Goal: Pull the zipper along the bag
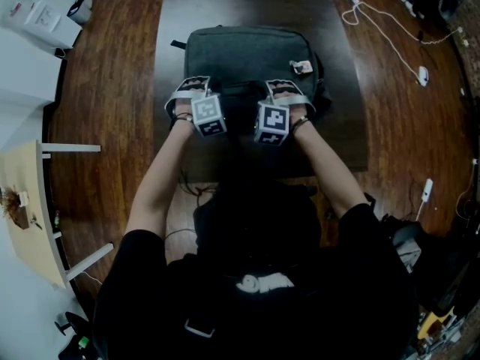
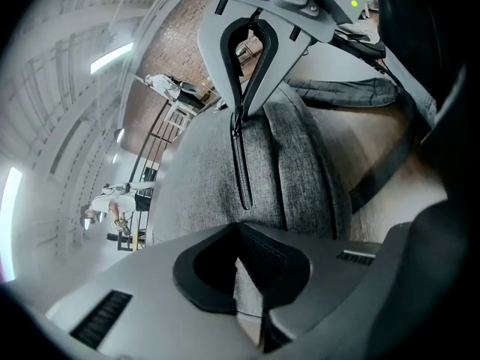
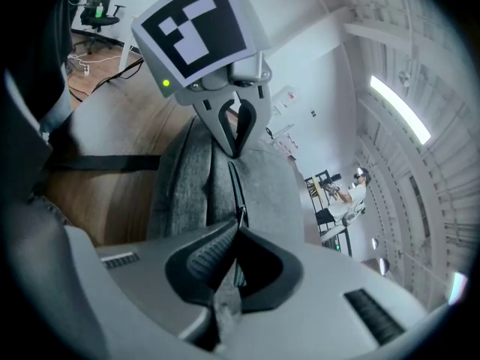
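A dark grey backpack (image 1: 247, 55) lies flat on the table in the head view. Both grippers sit side by side at its near edge. My left gripper (image 1: 193, 90) (image 2: 238, 227) is shut on a fold of the bag's grey fabric beside the zipper (image 2: 241, 171). The closed zipper line runs from it to my right gripper (image 2: 240, 115). In the right gripper view my right gripper (image 3: 238, 227) is shut on the small zipper pull (image 3: 240, 214), and the zipper (image 3: 235, 186) leads on to the left gripper (image 3: 234, 152), a short way off.
The bag rests on a dark mat (image 1: 345, 148) over a wooden table (image 1: 105, 88). A white cable (image 1: 382, 21) trails at the far right and a white box (image 1: 41, 17) stands at the far left. A bag strap (image 2: 352, 92) lies beside the backpack.
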{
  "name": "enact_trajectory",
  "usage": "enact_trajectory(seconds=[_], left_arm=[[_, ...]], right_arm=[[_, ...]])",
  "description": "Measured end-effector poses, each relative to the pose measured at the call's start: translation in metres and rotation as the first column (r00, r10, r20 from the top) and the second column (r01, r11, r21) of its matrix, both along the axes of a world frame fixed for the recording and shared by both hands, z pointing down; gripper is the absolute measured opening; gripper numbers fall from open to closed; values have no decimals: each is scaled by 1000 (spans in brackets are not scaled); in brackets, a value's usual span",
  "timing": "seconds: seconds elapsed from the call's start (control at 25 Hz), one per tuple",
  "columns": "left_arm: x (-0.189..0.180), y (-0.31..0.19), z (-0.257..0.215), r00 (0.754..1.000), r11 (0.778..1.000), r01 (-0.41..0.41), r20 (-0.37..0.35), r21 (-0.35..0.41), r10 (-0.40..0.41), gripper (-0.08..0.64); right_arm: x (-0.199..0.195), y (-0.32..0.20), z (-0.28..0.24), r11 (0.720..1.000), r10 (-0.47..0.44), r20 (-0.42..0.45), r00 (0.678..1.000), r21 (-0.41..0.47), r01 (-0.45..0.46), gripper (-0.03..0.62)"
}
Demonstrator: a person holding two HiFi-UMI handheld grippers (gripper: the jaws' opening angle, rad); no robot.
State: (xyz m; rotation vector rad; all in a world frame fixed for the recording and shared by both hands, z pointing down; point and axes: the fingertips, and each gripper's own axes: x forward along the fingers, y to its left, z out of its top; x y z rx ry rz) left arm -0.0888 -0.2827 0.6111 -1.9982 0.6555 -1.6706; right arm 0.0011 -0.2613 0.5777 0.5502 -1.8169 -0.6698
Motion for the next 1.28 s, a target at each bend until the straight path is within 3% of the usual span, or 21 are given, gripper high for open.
enact_trajectory(seconds=[0.4, 0.64, 0.8, 0.92, 1.08, 1.2, 1.28], left_arm=[[-4, -3, 7, 999, 999, -6, 54, 43, 4, -3], [-4, -3, 6, 999, 999, -5, 47, 50, 3, -4], [-5, -1, 5, 999, 999, 1, 41, 40, -3, -3], [-5, -1, 4, 999, 999, 7, 43, 41, -8, -5], [-1, -2, 4, 999, 999, 2, 39, 41, -3, -3], [0, -3, 5, 1000, 999, 5, 30, 40, -6, -3], [-1, -4, 6, 999, 999, 9, 36, 41, -10, -3]], right_arm=[[7, -1, 2, 1000, -17, -4, 1000, 16, 17, 23], [9, -3, 0, 999, -20, -8, 1000, 38, 20, 23], [55, -6, 18, 997, 70, -92, 993, -12, -71, 15], [72, -6, 16, 996, 93, -42, 995, -10, -93, 17], [37, 6, 11, 999, 10, 79, 997, 37, -13, 20], [4, 7, 8, 999, -48, 125, 991, 21, 45, 136], [-2, 5, 8, 999, -37, 123, 992, -34, 41, 137]])
